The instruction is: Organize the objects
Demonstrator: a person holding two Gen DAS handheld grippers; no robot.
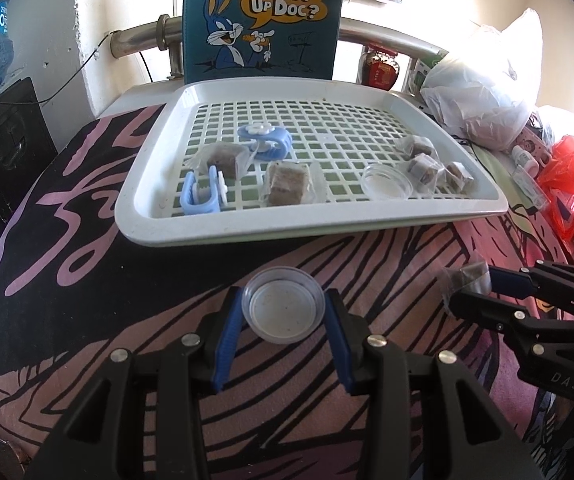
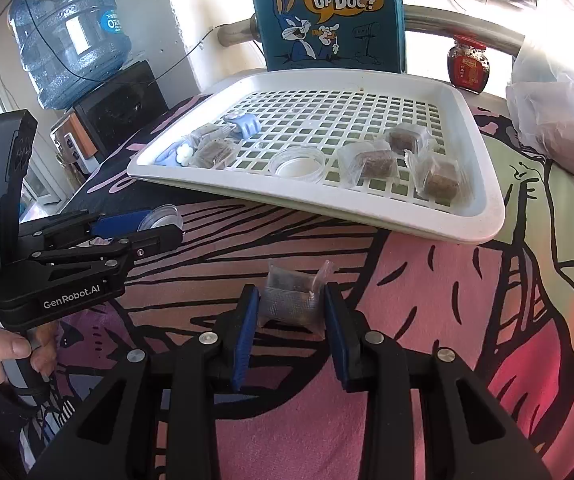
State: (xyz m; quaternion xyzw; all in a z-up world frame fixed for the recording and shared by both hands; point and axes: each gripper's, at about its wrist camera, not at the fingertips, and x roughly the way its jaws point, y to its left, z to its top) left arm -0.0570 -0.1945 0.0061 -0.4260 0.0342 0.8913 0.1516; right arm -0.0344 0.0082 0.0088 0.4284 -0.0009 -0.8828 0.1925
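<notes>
**Dish and packet held side by side, short of the tray**

The left gripper is clamped on a small clear dish, mouth up, above the patterned cloth. The right gripper pinches a wrapped brown packet — just to the dish's right, near it but apart. The white tray lies ahead of both, holding more packets, clips and another dish. The packet likely goes leftward into the dish.

Blown-out window glare, fisheye-warped edges.
</notes>
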